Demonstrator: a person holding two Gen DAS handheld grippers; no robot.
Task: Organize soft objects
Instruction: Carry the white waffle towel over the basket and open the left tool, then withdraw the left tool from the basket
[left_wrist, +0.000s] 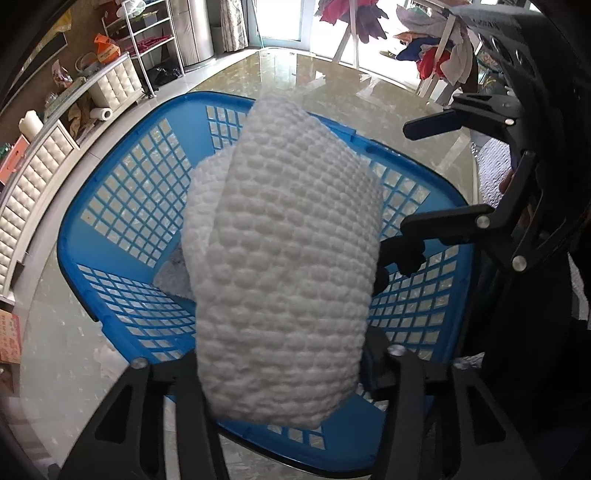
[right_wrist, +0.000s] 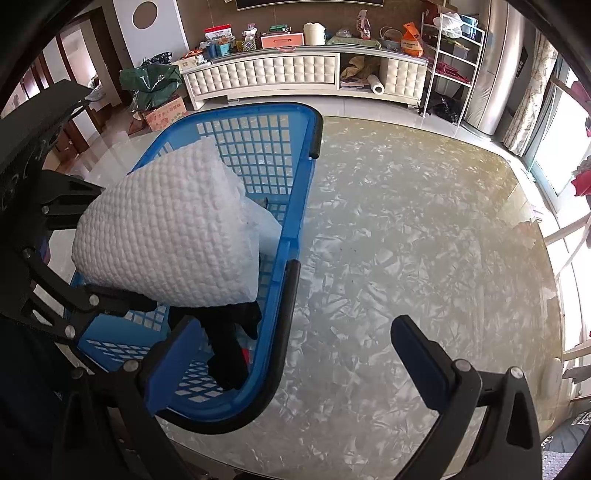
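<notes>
A living room spreads beyond both grippers: a long cream cabinet cluttered on top, a white rack, and a clothes-hung drying stand by the windows. Below them lies a glossy marbled table. On it, under the left gripper, sits a blue basket. A folded white towel hangs between that gripper's partly parted fingers, over the basket; whether the pads press it I cannot tell. Dark cloth lies in the basket. The right gripper, beside the basket, gapes wide, holding nothing.
</notes>
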